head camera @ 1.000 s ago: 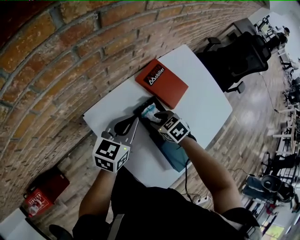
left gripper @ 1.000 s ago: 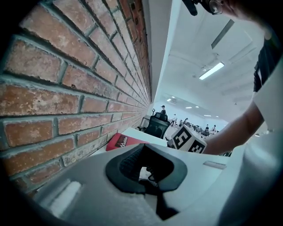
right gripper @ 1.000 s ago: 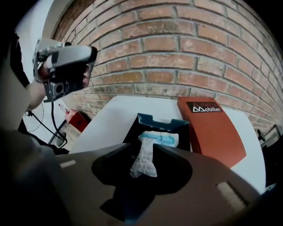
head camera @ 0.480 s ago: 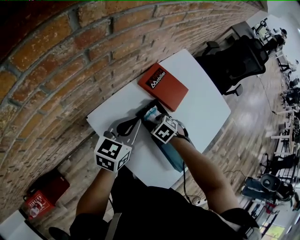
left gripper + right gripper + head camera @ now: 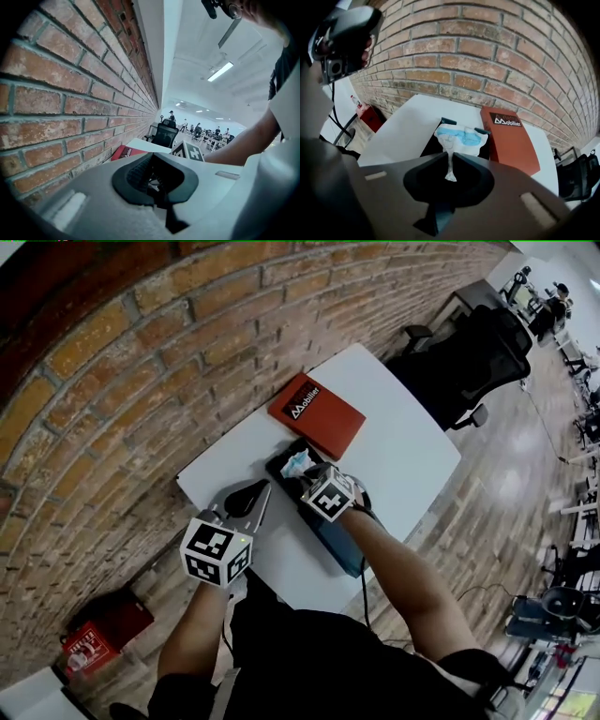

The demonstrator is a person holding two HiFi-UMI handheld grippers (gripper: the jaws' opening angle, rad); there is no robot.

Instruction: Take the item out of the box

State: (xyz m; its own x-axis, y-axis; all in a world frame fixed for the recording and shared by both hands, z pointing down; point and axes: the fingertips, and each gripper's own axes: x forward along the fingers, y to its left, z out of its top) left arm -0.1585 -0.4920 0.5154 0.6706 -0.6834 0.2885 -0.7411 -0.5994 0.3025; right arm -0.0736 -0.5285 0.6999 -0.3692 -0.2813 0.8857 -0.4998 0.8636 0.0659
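Note:
An open black box (image 5: 279, 465) lies on the white table (image 5: 403, 446) near the brick wall. A white and blue crumpled packet (image 5: 298, 462) sticks out of it. My right gripper (image 5: 307, 480) is at the box's near edge, and its jaws are closing with the packet's lower tip pinched between them. The right gripper view shows the packet (image 5: 461, 137) rising out of the box (image 5: 430, 146) just beyond the right gripper (image 5: 450, 158). My left gripper (image 5: 251, 496) rests low over the table to the left of the box. The left gripper (image 5: 152, 157) has its tips together and holds nothing.
A red lid with white lettering (image 5: 316, 414) lies just beyond the box, also visible as the red lid (image 5: 511, 140). A teal object (image 5: 339, 545) lies under my right forearm. The brick wall (image 5: 141, 352) runs along the table's far side. A black office chair (image 5: 469, 362) stands at the table's right end.
The right gripper's jaws have come together on the packet's tip at the box. The left gripper has stayed in about the same place beside the box.

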